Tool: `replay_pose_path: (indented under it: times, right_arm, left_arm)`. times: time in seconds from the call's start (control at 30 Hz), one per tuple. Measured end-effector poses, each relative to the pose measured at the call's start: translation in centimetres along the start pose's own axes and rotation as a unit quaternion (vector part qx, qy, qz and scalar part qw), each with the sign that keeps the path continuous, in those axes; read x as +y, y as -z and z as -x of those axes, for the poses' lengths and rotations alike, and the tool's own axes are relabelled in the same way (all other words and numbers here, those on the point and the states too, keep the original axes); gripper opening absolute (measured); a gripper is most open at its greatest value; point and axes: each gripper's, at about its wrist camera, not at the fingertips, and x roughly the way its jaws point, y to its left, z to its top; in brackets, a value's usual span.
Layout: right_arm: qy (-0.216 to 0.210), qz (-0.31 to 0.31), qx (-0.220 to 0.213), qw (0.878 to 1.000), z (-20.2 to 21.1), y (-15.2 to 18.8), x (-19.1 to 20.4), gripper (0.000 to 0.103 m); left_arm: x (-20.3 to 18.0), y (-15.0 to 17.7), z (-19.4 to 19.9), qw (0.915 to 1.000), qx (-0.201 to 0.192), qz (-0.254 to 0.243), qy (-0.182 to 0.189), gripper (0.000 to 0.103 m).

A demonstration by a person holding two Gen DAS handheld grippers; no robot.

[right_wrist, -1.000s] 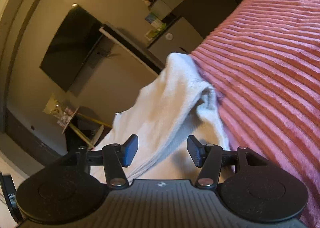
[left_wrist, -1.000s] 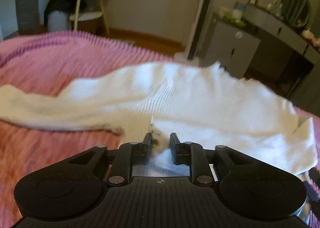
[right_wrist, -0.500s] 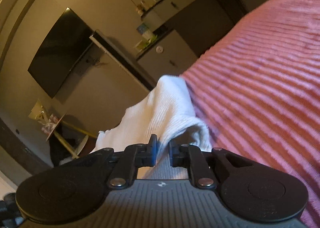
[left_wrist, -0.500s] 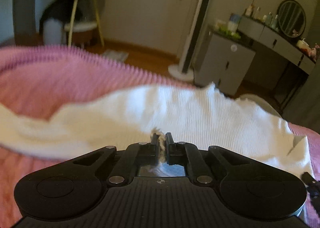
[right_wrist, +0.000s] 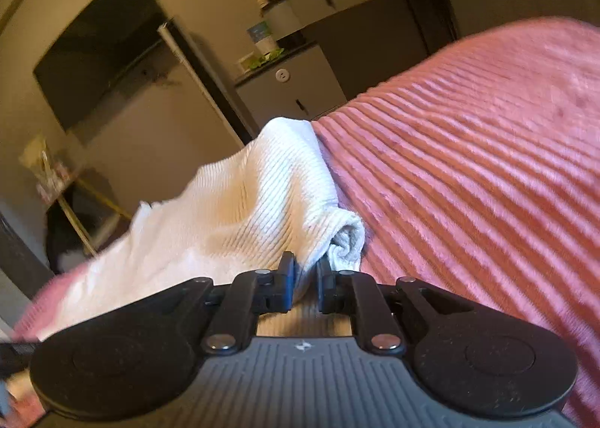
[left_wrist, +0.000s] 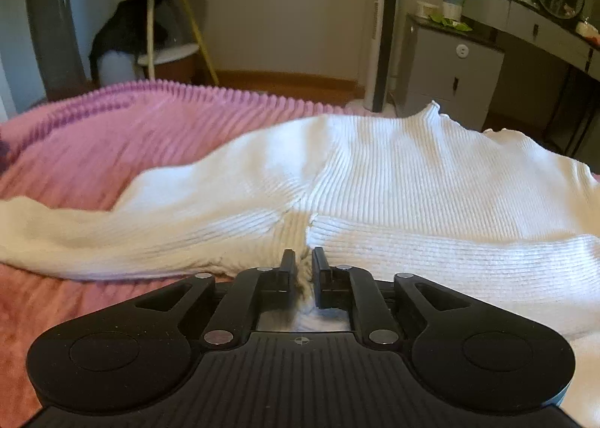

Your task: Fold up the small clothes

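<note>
Two grips are on one garment: both claws pinch the white ribbed sweater [left_wrist: 393, 180], which lies spread on the pink ribbed blanket [left_wrist: 123, 143], its long sleeve trailing away from the body toward the left of the left wrist view.

Left gripper [left_wrist: 303, 265]: jaws narrow, a tuft of knit between the pads near the seam where the sleeve meets the body. They have just been opening a little, yet cloth is between them and looks held. Judgement: this pinch is thin, only a small bunch of fabric.

Right gripper [right_wrist: 304, 270]: jaws narrow, having just been closing, clamped on the sweater's edge beside a rolled-up bit of hem or cuff; which of the two I cannot tell. The fabric rises from this grip in a ridge, so it appears lifted off the blanket here.

Step in hand, as judged: carry one side of the sweater over onto its body.

Notes for you:
- Firm up the left pinch before lifting; a loose hold on ribbed knit will probably slip.
- Raise both claws evenly so the edge between them stays taut, not sagging.
- Travel toward the sweater's middle, low over the body.
- Watch the sleeve; it may drag and twist the fold.
- Release only once the carried edge lies flat on the sweater.
</note>
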Motion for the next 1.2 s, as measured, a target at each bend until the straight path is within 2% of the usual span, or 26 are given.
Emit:
replay_pose_path:
  times: [0.1,0.17,0.2,0.23,0.27,0.3,0.37,0.43,0.47,0.5,0.57,0.63,0.67,0.73,0.8,0.83,0.87,0.93,1.0,1.13,1.2]
  right_arm:
    - [0.012,0.023,0.010,1.000,-0.3,0.2,0.5,0.011]
    - [0.021,0.044,0.016,0.999,-0.2,0.1,0.9,0.012]
    - [0.030,0.067,0.015,0.997,0.1,0.1,1.4,0.013]
    - [0.039,0.089,0.014,0.995,0.4,0.3,1.8,0.017]
    - [0.047,0.113,0.012,0.992,1.0,0.6,2.4,0.019]
    - [0.054,0.133,0.009,0.990,1.7,0.9,2.9,0.023]
    - [0.056,0.163,0.003,0.985,3.3,1.9,3.6,0.035]
    - [0.051,0.197,0.006,0.979,4.9,3.5,4.2,0.055]
    - [0.050,0.217,0.007,0.975,5.7,4.5,4.7,0.061]
    - [0.048,0.235,0.008,0.971,6.4,5.3,5.1,0.064]
    - [0.039,0.263,0.013,0.964,7.6,6.5,6.1,0.082]
    - [0.026,0.268,0.021,0.963,8.1,7.1,6.9,0.096]
    - [0.026,0.270,0.024,0.962,8.2,7.3,7.2,0.099]
    - [0.036,0.268,0.034,0.962,8.0,7.7,7.5,0.099]
    - [0.039,0.245,0.044,0.968,7.7,8.0,7.1,0.099]
    - [0.036,0.230,0.046,0.971,7.6,7.9,6.8,0.099]
    - [0.033,0.218,0.048,0.974,7.5,7.9,6.5,0.099]
    - [0.031,0.215,0.047,0.975,7.4,8.0,6.4,0.099]
    - [0.031,0.214,0.043,0.975,7.4,8.2,6.4,0.099]
    - [0.019,0.192,0.041,0.980,7.0,7.9,5.6,0.099]
    - [0.020,0.195,0.042,0.980,6.8,7.9,5.8,0.099]
  left_arm:
    - [0.4,-0.2,-0.1,0.9999,0.008,0.007,-0.004,0.030]
    - [1.1,-0.5,0.2,0.9997,0.015,0.020,0.001,0.031]
    - [1.4,-0.6,0.5,0.9995,0.016,0.026,0.005,0.036]
    - [1.8,-0.7,1.0,0.9993,0.018,0.031,0.008,0.040]
    - [2.2,-0.7,1.5,0.9992,0.017,0.035,0.010,0.053]
    - [2.6,-0.6,2.2,0.9990,0.012,0.042,0.009,0.068]
    - [3.8,-0.2,3.9,0.9984,-0.009,0.053,0.017,0.081]
    - [5.0,0.1,5.2,0.9976,-0.025,0.057,0.029,0.092]
    - [5.6,0.2,5.7,0.9975,-0.031,0.059,0.026,0.097]
    - [6.4,0.4,6.2,0.9970,-0.039,0.063,0.020,0.097]
    - [8.2,0.6,6.9,0.9960,-0.048,0.073,0.017,0.097]
    - [10.5,0.8,6.9,0.9951,-0.041,0.090,0.010,0.097]
    - [11.7,0.9,6.8,0.9943,-0.035,0.101,0.000,0.097]
    - [14.4,1.1,6.5,0.9917,-0.023,0.125,-0.020,0.097]
    - [17.3,1.5,6.0,0.9880,-0.015,0.150,-0.034,0.095]
    - [18.6,1.7,5.7,0.9862,-0.010,0.160,-0.040,0.093]
    - [19.8,1.8,5.2,0.9842,-0.003,0.170,-0.048,0.086]
    - [22.5,2.1,4.1,0.9779,0.017,0.199,-0.063,0.080]
    - [25.4,2.4,3.2,0.9669,0.032,0.244,-0.066,0.072]
    - [30.2,2.8,1.4,0.9386,0.047,0.339,-0.043,0.058]
    - [30.9,2.3,1.1,0.9378,0.039,0.342,-0.046,0.057]
